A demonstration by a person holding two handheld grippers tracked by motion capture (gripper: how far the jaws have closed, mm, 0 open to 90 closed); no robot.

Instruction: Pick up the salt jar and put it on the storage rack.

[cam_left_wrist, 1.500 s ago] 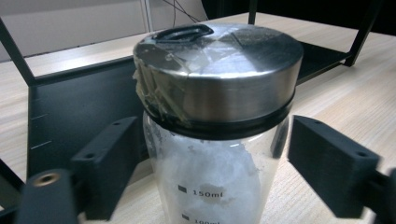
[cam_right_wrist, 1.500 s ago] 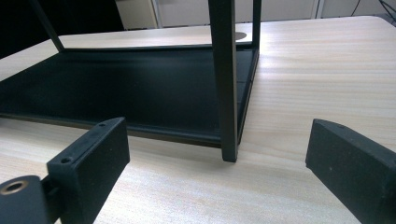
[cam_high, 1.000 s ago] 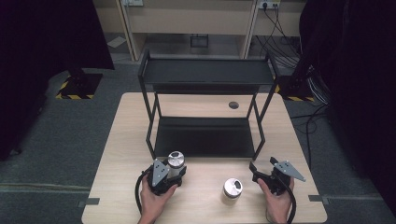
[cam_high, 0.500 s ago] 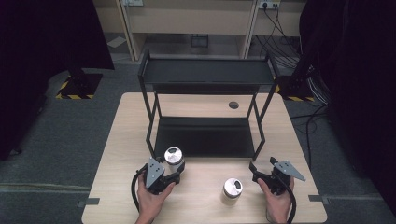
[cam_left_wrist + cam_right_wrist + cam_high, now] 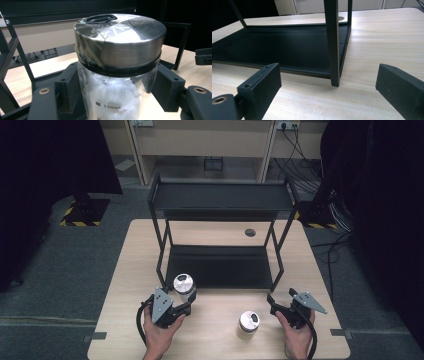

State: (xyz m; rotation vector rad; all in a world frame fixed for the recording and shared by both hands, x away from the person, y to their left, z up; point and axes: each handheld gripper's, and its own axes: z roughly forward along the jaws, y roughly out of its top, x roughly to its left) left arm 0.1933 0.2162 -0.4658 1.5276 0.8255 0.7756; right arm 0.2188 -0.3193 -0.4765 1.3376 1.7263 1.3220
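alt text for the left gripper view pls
A clear glass jar with a brushed metal lid, packed with fluffy white material, is clamped between the left gripper's two black jaws. Behind it are a wooden table and the legs of a black metal rack.

The jar [image 5: 117, 100] beside the matt black metal rack [image 5: 220, 202] looks like clear glass under a brushed steel lid [image 5: 120, 37] patched with glossy tape, on a pale matt wood-grain table [image 5: 125, 285].

High view overlooks table [image 5: 220, 330] (claw cameras sit close)
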